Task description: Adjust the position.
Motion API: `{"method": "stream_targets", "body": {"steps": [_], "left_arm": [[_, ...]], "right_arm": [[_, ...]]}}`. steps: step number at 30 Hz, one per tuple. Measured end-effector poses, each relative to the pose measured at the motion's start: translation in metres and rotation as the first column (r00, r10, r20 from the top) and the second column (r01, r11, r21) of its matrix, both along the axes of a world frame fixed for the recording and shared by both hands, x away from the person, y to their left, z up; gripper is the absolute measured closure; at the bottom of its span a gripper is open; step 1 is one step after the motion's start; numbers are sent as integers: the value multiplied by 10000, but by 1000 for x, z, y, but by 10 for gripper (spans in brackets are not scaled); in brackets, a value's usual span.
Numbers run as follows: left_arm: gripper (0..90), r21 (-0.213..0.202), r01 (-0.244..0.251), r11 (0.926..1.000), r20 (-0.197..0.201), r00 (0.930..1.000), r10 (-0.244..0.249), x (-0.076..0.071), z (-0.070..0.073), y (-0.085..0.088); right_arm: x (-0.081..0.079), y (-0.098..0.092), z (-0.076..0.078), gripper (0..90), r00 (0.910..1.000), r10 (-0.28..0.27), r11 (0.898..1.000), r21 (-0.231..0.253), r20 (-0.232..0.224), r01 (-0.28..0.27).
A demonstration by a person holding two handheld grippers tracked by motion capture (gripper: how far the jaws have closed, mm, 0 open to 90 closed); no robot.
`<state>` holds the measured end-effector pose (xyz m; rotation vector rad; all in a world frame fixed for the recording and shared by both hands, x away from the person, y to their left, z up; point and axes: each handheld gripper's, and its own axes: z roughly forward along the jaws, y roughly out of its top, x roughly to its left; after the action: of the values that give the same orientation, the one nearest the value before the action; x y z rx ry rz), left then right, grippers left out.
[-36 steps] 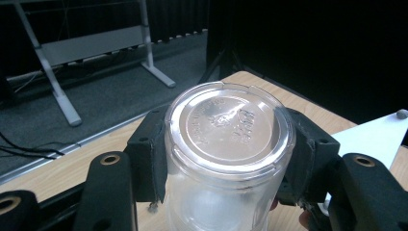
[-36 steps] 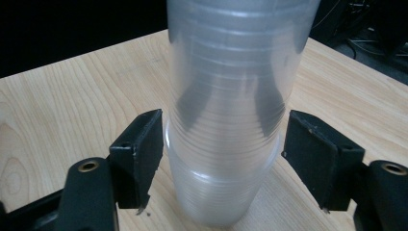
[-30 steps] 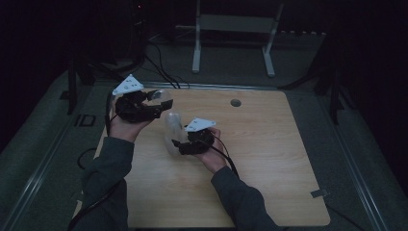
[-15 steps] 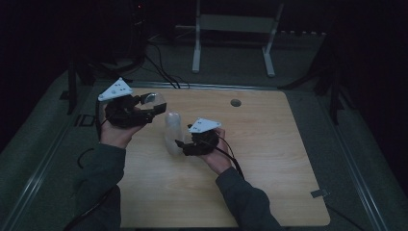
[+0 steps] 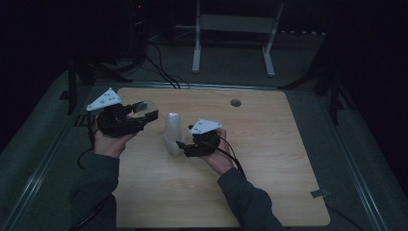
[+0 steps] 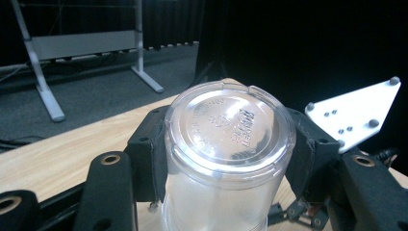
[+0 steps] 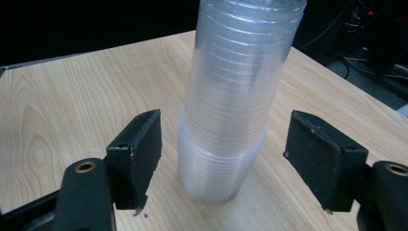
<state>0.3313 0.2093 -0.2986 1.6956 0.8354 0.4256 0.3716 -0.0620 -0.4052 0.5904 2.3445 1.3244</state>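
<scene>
A single clear plastic cup [image 6: 230,130] lies sideways between the pads [image 6: 151,149] of my left gripper [image 5: 146,109], which is shut on it; its embossed base faces the camera. In the high view this cup [image 5: 144,106] hangs above the table's left part. A stack of clear cups [image 5: 172,131] stands upside down on the wooden table [image 5: 269,159]. My right gripper [image 5: 181,144] sits at the foot of the stack [image 7: 240,91], open, with a pad [image 7: 139,154] on either side and a gap to each.
A small round hole [image 5: 235,102] marks the table's far side. Behind the table stand a metal frame [image 5: 231,24] and floor cables [image 5: 159,67]. A grey clip [image 5: 319,193] sits at the near right edge. The right gripper's white plate [image 6: 356,113] shows beyond the held cup.
My left gripper has carried the single cup leftward, away from the stack, and slightly lower. The right gripper and the stack have stayed put.
</scene>
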Motion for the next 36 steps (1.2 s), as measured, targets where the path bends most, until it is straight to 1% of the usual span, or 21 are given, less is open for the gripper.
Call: {"method": "stream_targets", "body": {"steps": [2, 3, 5, 8, 11, 14, 18, 21, 24, 25, 29, 32, 36], "left_arm": [[419, -198, -10, 9998, -101, 9999, 8, -1, -4, 2], [418, -288, -18, 9996, -176, 9998, 13, -1, -7, 3], [418, -324, -53, 9995, -292, 9996, 44, -1, -12, 4], [418, -501, -86, 9987, -453, 9990, 63, -2, -19, 6], [418, -504, -113, 9987, -615, 9981, 82, -4, -26, 9], [418, -728, -208, 9971, -781, 9968, 151, -4, -31, 15], [418, -858, -274, 9959, -890, 9958, 198, -5, -38, 18], [418, -847, -309, 9959, -1002, 9947, 224, -6, -45, 19], [418, -982, -414, 9943, -1239, 9919, 290, -5, -54, 20], [418, -982, -414, 9943, -1239, 9919, 290, -5, -54, 20], [418, -980, -412, 9943, -1399, 9898, 272, -4, -62, 20], [418, -1129, -477, 9925, -1546, 9875, 298, -4, -70, 21], [418, -1440, -651, 9874, -1818, 9826, 383, -4, -79, 21]], "right_arm": [[0, -1, 0, 284, 10000, 1, 10000, 28, 9, -1], [-1, -2, 0, 284, 10000, 23, 10000, 90, -76, -22], [-1, -2, 0, 284, 10000, 50, 9999, 89, -74, -49], [-5, -2, -1, 285, 9999, 155, 9999, 9, -35, -155], [-6, -1, -1, 286, 9998, 220, 9997, -39, -13, -220], [-8, 0, 1, 290, 9993, 368, 9993, 76, 35, -368], [-10, 1, 2, 290, 9988, 491, 9986, 184, -33, -491], [-12, 3, 3, 290, 9982, 593, 9981, 189, -18, -592], [-15, 5, 5, 290, 9972, 743, 9970, 236, 10, -743], [-15, 5, 5, 290, 9972, 743, 9970, 236, 10, -743], [-18, 8, 6, 291, 9952, 976, 9948, 305, 21, -976], [-19, 9, 6, 290, 9944, 1054, 9937, 374, 10, -1054], [-23, 12, 7, 277, 9940, 1083, 9933, 392, 126, -1088]]}}
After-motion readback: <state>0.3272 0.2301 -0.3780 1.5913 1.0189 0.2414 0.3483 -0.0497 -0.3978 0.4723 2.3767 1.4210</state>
